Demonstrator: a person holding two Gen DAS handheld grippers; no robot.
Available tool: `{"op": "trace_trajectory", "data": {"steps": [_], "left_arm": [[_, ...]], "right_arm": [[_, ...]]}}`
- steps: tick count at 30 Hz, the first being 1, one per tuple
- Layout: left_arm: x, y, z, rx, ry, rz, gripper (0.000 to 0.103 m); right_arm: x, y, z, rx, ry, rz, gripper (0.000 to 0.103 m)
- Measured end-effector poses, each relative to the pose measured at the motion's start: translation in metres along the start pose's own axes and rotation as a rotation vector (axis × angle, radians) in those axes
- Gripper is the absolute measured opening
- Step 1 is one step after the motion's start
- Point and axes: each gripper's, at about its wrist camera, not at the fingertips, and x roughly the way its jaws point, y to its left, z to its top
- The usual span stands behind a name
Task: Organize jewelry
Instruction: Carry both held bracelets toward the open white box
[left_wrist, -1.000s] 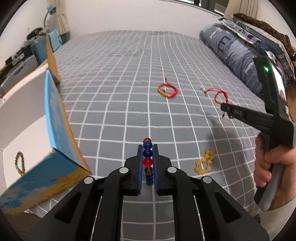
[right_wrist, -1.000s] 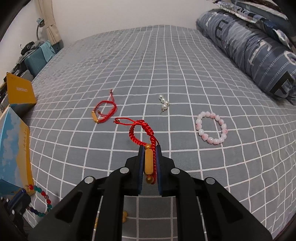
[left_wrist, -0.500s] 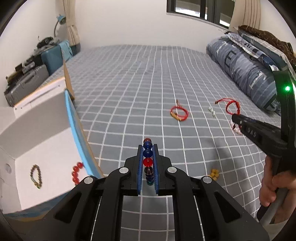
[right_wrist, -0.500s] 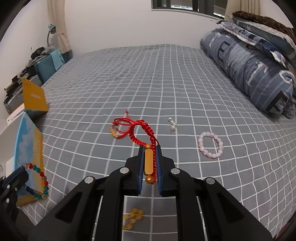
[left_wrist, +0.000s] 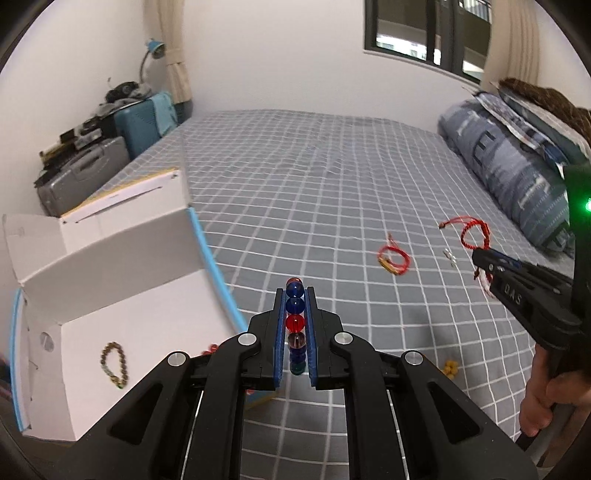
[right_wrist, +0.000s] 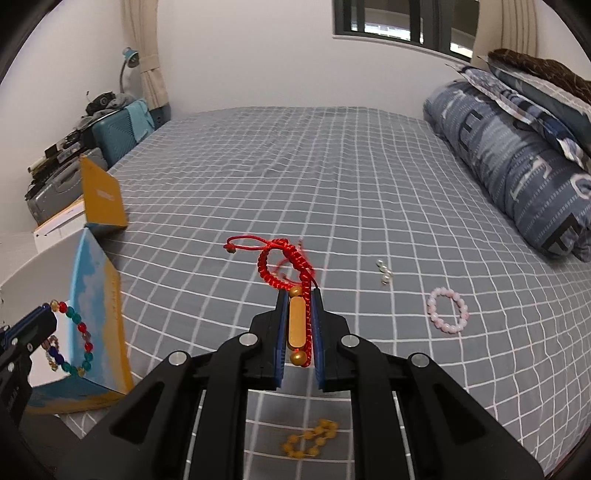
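My left gripper is shut on a multicolour bead bracelet and holds it at the right edge of an open white box; the bracelet also shows in the right wrist view. The box holds a brown bead bracelet and a red one, mostly hidden. My right gripper is shut on a red cord bracelet with a gold bar, held above the bed; it also shows in the left wrist view.
On the grey checked bed lie another red cord bracelet, pearl earrings, a pink bead bracelet and a yellow bead bracelet. Folded quilts lie at the right, suitcases at the left.
Both grippers have risen and tilted up with their bracelets. My left gripper has moved left toward the box, whose inside has come into view.
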Motion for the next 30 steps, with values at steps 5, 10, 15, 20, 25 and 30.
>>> {"op": "trace_trajectory", "data": {"steps": [5, 10, 15, 20, 25, 30], "left_arm": [[-0.013, 0.023, 0.007, -0.038, -0.025, 0.026, 0.009], [-0.021, 0.052, 0.010, -0.073, -0.033, 0.072, 0.009], [-0.024, 0.087, 0.007, -0.110, -0.021, 0.126, 0.009], [-0.025, 0.124, -0.001, -0.163, -0.003, 0.188, 0.009], [-0.032, 0.155, -0.015, -0.205, 0.010, 0.233, 0.009], [-0.038, 0.184, -0.027, -0.243, 0.029, 0.283, 0.009]], "right_arm": [[-0.003, 0.024, 0.006, -0.019, 0.000, 0.036, 0.011], [-0.006, 0.053, 0.010, -0.049, -0.002, 0.074, 0.011], [-0.005, 0.086, 0.009, -0.080, 0.002, 0.120, 0.011], [-0.001, 0.124, 0.005, -0.128, 0.011, 0.162, 0.011], [-0.002, 0.159, 0.000, -0.175, 0.012, 0.208, 0.011], [-0.006, 0.197, -0.006, -0.228, 0.009, 0.260, 0.011]]}}
